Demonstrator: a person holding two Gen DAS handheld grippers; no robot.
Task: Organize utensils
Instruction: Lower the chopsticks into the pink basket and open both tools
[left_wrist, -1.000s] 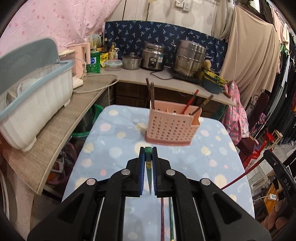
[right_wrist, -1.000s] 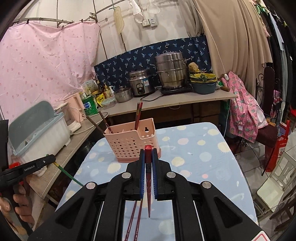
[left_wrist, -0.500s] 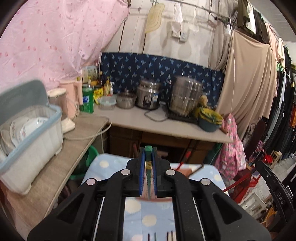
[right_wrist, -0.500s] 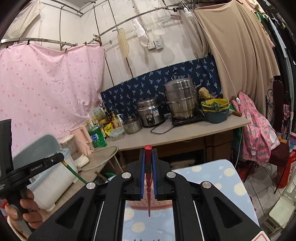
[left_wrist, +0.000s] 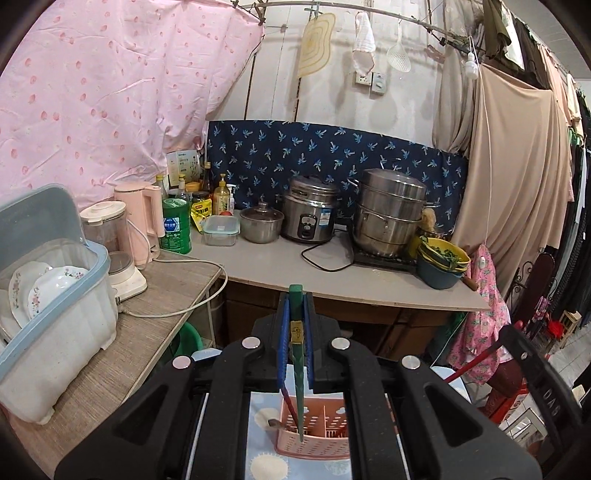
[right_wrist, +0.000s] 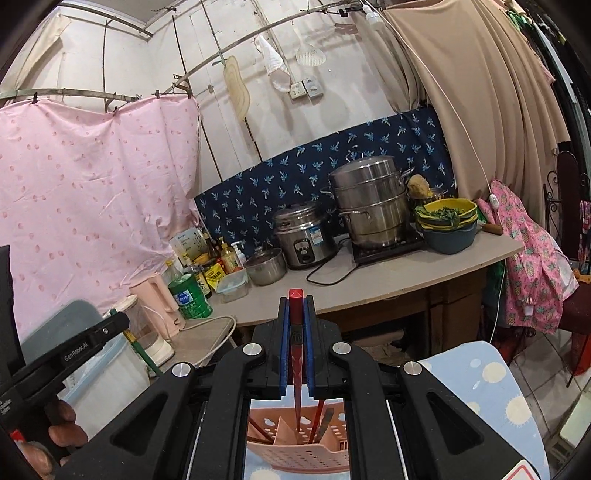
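While both tongs hang above the pink perforated plastic utensil basket (left_wrist: 314, 439), left tongs (left_wrist: 296, 325) clamp a green chopstick (left_wrist: 297, 354) w/ tip inside the rim; right tongs (right_wrist: 296, 328) clamp a red chopstick (right_wrist: 296, 362).

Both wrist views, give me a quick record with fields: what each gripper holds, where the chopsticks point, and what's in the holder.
left gripper: jaws shut on green chopstick
right gripper: jaws shut on red chopstick
green chopstick tip: down over pink utensil holder
red chopstick tip: down at the holder's open top
holder contents: several chopsticks already standing inside
holder location: on the blue spotted tablecloth
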